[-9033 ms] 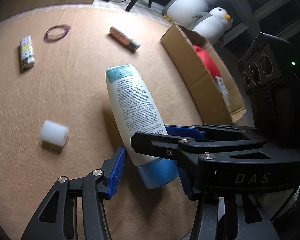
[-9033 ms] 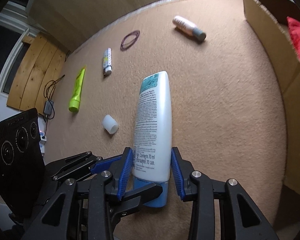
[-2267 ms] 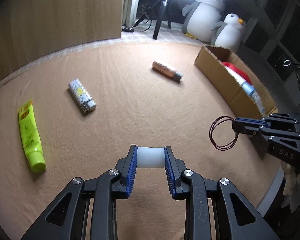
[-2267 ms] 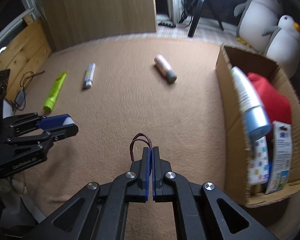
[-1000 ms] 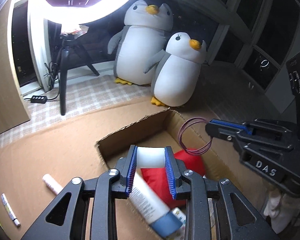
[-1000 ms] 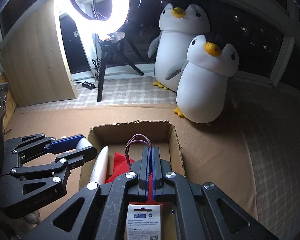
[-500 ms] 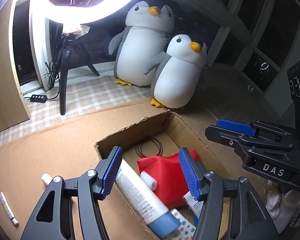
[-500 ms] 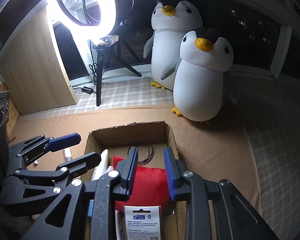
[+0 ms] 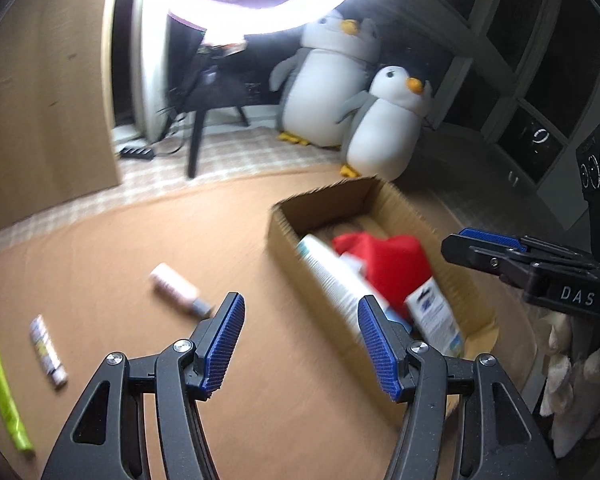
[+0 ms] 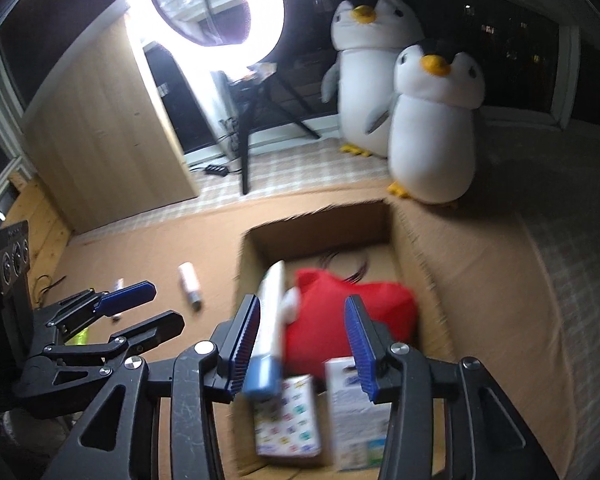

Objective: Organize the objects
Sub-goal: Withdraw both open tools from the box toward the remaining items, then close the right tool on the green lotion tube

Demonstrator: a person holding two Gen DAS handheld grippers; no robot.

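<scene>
A green tube [image 9: 2, 396], a small stick [image 9: 47, 350] and a pink bottle [image 9: 179, 289] lie on the mat. The left gripper [image 9: 300, 346] and right gripper [image 10: 302, 342] are wide open, empty. The box [image 10: 428, 276] looks full; more things might slip out.

The right claw [image 10: 300, 336] stands spread and empty above the cardboard box [image 10: 416, 248]. The box holds a white bottle [image 10: 268, 312], a red cloth [image 10: 352, 312] and a rubber band [image 10: 340, 268]. The left claw [image 10: 148, 308] is also spread wide.
</scene>
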